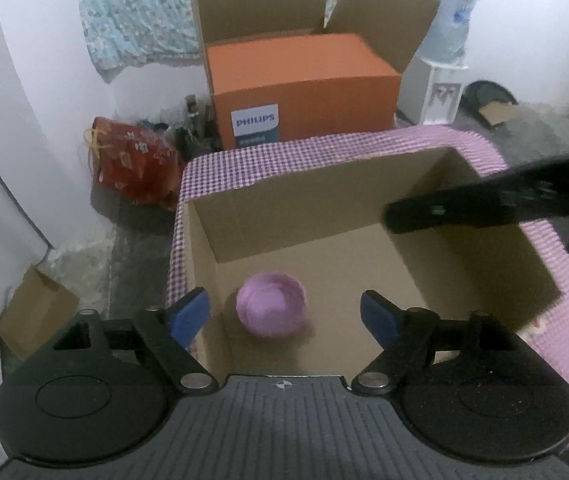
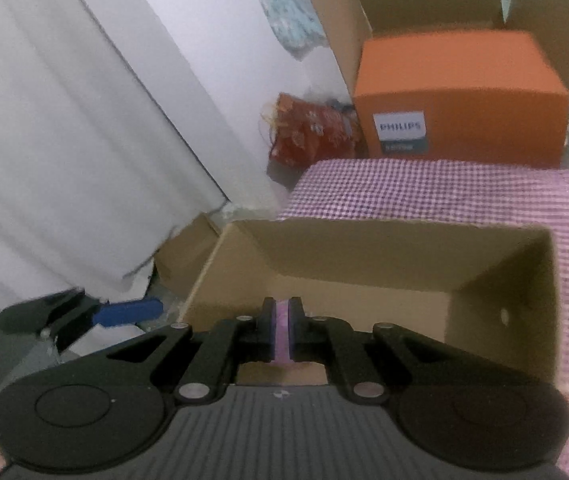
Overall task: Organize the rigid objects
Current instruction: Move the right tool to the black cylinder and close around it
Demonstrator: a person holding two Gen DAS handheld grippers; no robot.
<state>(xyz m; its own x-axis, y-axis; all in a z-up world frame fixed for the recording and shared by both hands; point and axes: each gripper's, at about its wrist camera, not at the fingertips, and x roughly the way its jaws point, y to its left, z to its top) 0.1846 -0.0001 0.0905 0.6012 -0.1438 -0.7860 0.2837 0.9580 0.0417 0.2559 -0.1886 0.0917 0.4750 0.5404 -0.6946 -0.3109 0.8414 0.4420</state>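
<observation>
Nearest, left gripper (image 1: 284, 316): jaws stand wide apart with nothing between the blue pads (image 1: 188, 316); it hangs over the near edge of the cardboard box (image 1: 480, 264), pointing down into it, which reads as a hand with nothing left to carry.
Right gripper (image 2: 283, 330): jaws almost fully closed, blue pads pinching a thin pink edge (image 2: 283, 334); what the piece belongs to is hidden behind the fingers, though its colour matches the bowl. A pinch on a rim suits a thin, stiff wall.
Pink bowl (image 1: 271, 310): lies on the box floor near the front left corner, somewhat tilted and blurred, apart from both left pads.
Cardboard box: open-topped, otherwise bare inside, so it likely serves as the collecting bin.
Checked cloth (image 1: 220, 176): purple-and-white, under the box, covering the work surface.
Orange carton (image 1: 304, 92): well beyond on the floor, flaps open, no part in the job.
Red bag (image 1: 136, 160): beside that carton, against the wall.
</observation>
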